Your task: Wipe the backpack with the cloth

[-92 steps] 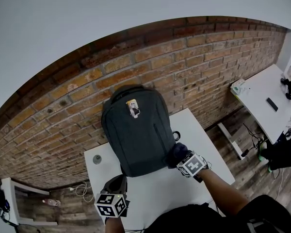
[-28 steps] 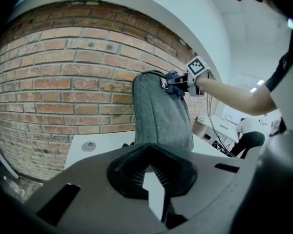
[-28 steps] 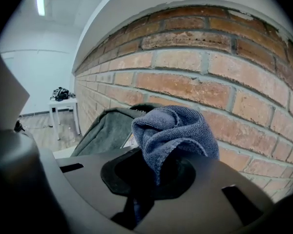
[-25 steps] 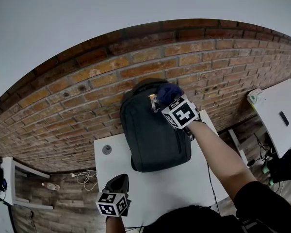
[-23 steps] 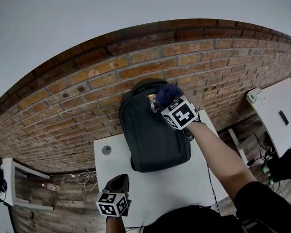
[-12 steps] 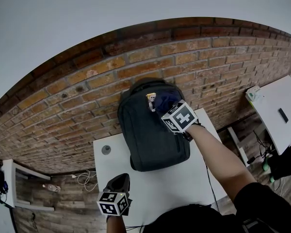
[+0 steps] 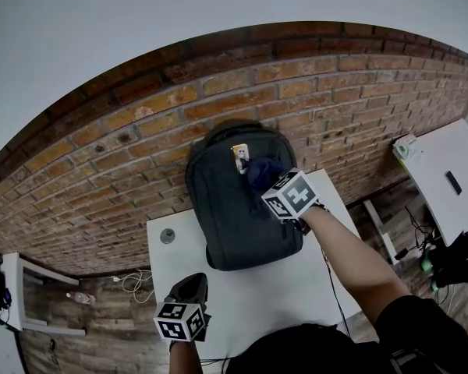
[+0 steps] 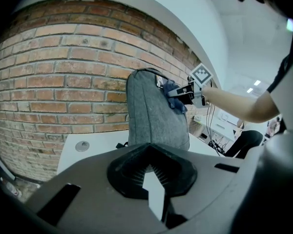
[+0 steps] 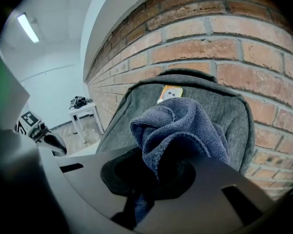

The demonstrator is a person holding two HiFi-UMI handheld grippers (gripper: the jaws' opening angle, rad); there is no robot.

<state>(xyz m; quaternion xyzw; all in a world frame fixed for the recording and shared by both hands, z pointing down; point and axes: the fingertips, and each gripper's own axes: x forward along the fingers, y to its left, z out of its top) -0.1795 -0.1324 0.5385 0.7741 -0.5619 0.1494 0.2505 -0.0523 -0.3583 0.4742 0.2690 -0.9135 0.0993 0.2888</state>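
Observation:
A dark grey backpack (image 7: 222, 209) stands upright on the white table (image 7: 320, 283) against the brick wall, with a small picture tag (image 7: 239, 156) near its top. My right gripper (image 7: 267, 181) is shut on a bunched blue cloth (image 7: 261, 173), which presses on the backpack's upper front just below the tag. The right gripper view shows the cloth (image 9: 183, 126) filling the jaws in front of the backpack (image 9: 229, 111). My left gripper (image 7: 191, 285) hangs shut over the table's near edge, apart from the backpack (image 8: 154, 116), with nothing in it.
A round grommet (image 7: 167, 235) sits in the table left of the backpack. The brick wall (image 7: 140, 123) runs right behind the backpack. Another white table (image 7: 444, 170) with small items stands at the right, and a low shelf (image 7: 15, 302) at the far left.
My right gripper has slid the cloth down from the backpack's top edge to below the tag. The left gripper has stayed where it was.

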